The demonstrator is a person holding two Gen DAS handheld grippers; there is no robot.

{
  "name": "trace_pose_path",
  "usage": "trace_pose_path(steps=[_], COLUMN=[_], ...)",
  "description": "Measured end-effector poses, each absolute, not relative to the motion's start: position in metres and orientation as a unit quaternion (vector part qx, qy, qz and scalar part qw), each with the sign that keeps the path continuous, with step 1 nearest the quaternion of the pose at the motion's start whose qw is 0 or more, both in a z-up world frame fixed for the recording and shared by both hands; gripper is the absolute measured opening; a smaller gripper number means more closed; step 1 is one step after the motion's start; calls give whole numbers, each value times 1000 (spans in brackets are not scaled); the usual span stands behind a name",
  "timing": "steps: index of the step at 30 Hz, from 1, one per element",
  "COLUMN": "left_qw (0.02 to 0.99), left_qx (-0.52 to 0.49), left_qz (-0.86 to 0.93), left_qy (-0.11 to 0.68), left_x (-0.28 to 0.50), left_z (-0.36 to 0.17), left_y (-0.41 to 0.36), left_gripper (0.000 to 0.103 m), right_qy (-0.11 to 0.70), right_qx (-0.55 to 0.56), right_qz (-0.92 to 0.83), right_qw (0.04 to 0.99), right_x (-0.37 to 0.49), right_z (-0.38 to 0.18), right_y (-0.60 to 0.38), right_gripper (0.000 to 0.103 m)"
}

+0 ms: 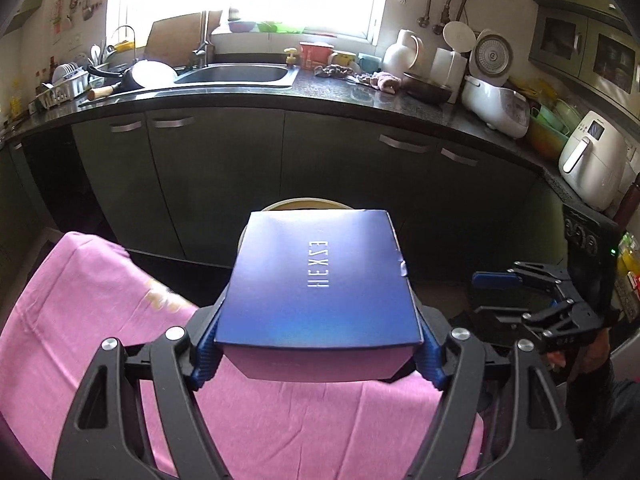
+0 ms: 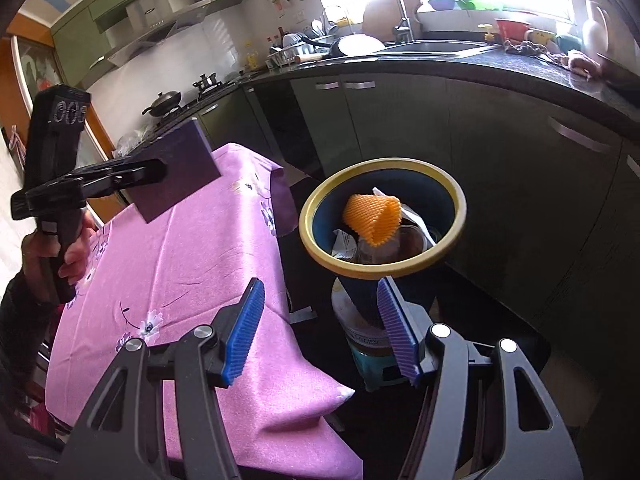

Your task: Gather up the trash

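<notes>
Left wrist view: one blue box (image 1: 320,280) is clamped between the two pads of the left gripper (image 1: 318,344), held above one pink tablecloth (image 1: 100,320), with one bin rim (image 1: 304,203) seen just behind. Right wrist view: the right gripper (image 2: 320,328) is seen apart and empty, with one yellow-rimmed bin (image 2: 384,270) beyond, in which one orange mesh piece (image 2: 374,218) and some wrappers are held; the box (image 2: 180,172) is seen at left over the cloth (image 2: 192,300).
</notes>
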State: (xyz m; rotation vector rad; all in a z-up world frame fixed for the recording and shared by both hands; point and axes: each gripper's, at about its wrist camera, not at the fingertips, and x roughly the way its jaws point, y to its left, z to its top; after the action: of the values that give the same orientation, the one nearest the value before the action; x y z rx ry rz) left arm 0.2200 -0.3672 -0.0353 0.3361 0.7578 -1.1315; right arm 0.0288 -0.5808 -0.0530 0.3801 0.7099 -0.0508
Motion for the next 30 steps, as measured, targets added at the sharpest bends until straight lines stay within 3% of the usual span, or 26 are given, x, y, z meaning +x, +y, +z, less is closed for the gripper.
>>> trace_pose_path(steps=[13,17,23,26,30], left_qw=[757,761,789,829,881], left_qx=[190,194,146,120,89], left_qz=[-459,-437,-448,-432,-368], left_qy=[425,439,394,336,285], left_x=[279,279,247,213,164], left_z=[-119,-129,-83,-44,-10], left_y=[-497,-500,-439,-374,-281], left_gripper=[73,82,83,92,96], right_qy=[343,339,333,338,337], right_qx=[237,237,227,218,193], right_qz=[-39,-32,-11,6,37], right_qw=[908,910,915,916,921], right_x=[14,15,14,19,29], right_z=[-78,-74,-68,-66,-60], right_y=[-621,-617,-604,-591,-564], right_gripper=[59,59,59,60,64])
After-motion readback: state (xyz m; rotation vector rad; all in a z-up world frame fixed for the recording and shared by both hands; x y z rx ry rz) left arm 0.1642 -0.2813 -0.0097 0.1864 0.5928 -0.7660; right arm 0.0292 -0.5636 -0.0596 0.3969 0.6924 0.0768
